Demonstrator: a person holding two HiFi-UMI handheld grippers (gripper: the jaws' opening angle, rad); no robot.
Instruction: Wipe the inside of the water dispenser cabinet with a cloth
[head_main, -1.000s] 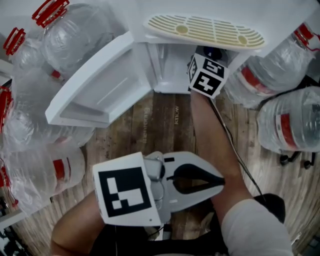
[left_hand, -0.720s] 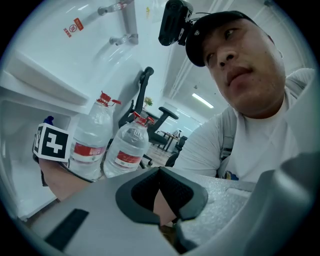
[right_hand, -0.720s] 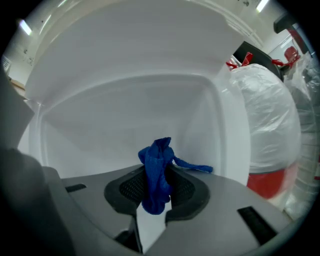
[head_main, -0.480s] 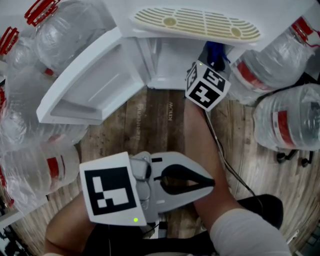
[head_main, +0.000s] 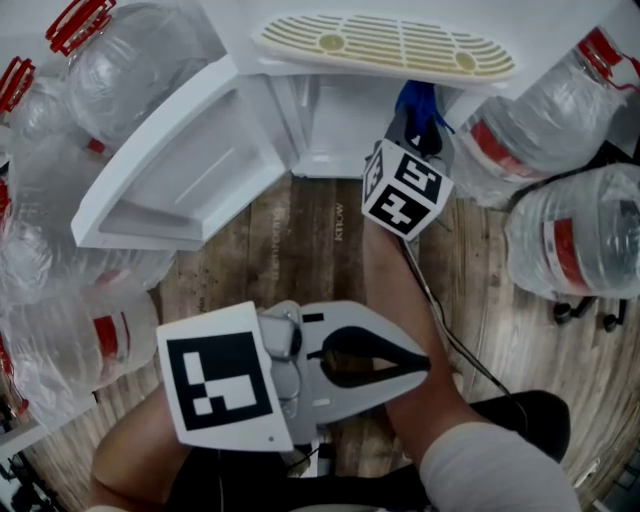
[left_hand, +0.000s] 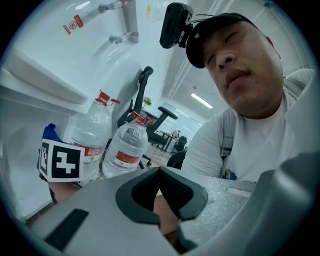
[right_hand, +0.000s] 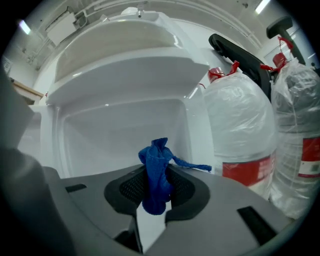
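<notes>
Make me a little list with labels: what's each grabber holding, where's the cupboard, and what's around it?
Cabinet: white, nothing seen inside
Door: open, swung to the left
Right gripper: shut on the blue cloth, at the cabinet's opening, near its right side
Left gripper: shut, empty, held low, away from the cabinet
Around: big water bottles on both sides, wooden floor
Wiping: cannot tell whether the cloth touches the cabinet
</notes>
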